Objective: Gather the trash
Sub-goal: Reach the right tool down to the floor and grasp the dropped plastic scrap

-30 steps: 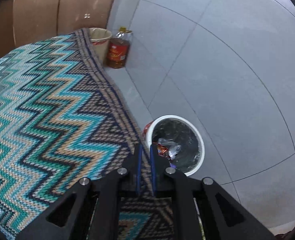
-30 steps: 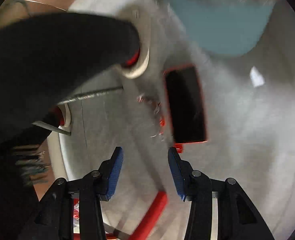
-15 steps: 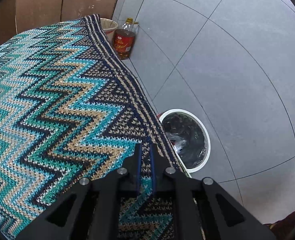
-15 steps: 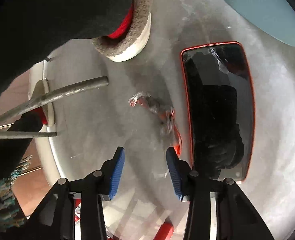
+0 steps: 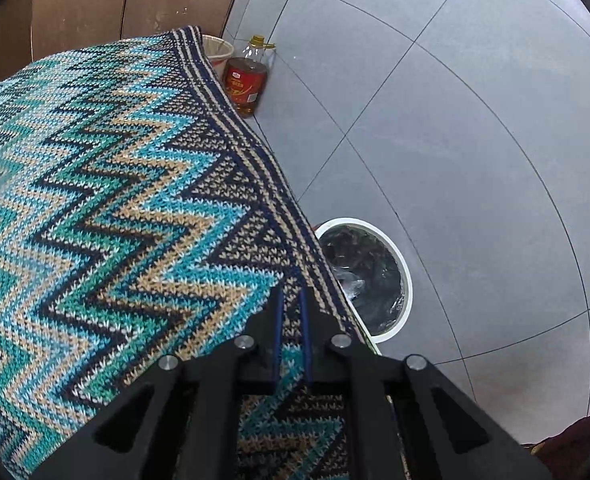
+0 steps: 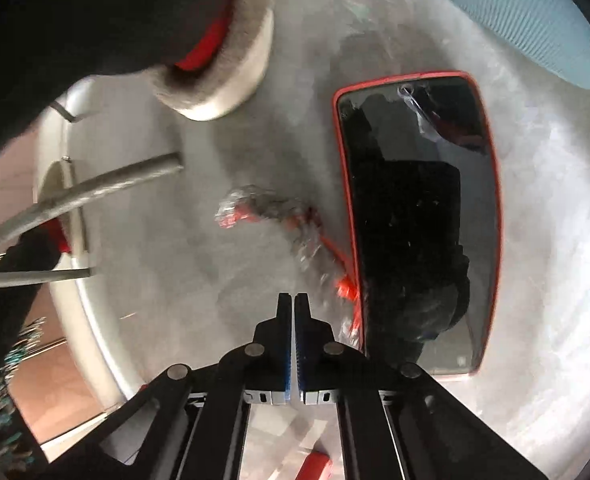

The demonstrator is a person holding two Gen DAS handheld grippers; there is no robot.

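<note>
Closed tongs (image 6: pixel 293 300) beside crumpled wrapper (image 6: pixel 279 220)

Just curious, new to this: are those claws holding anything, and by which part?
Left gripper: nothing. Right gripper is shut beside the crumpled wrapper; whether it pinches the film's edge cannot be told.

Left claw (image 5: pixel 289 312): black linkage arms, lower centre of frame, four round silver pivot screws, thin blue finger pads. Right claw (image 6: pixel 293 312): same black linkage, silver screws, ribbed blue pads on white mounts, triangular cut-outs.
</note>
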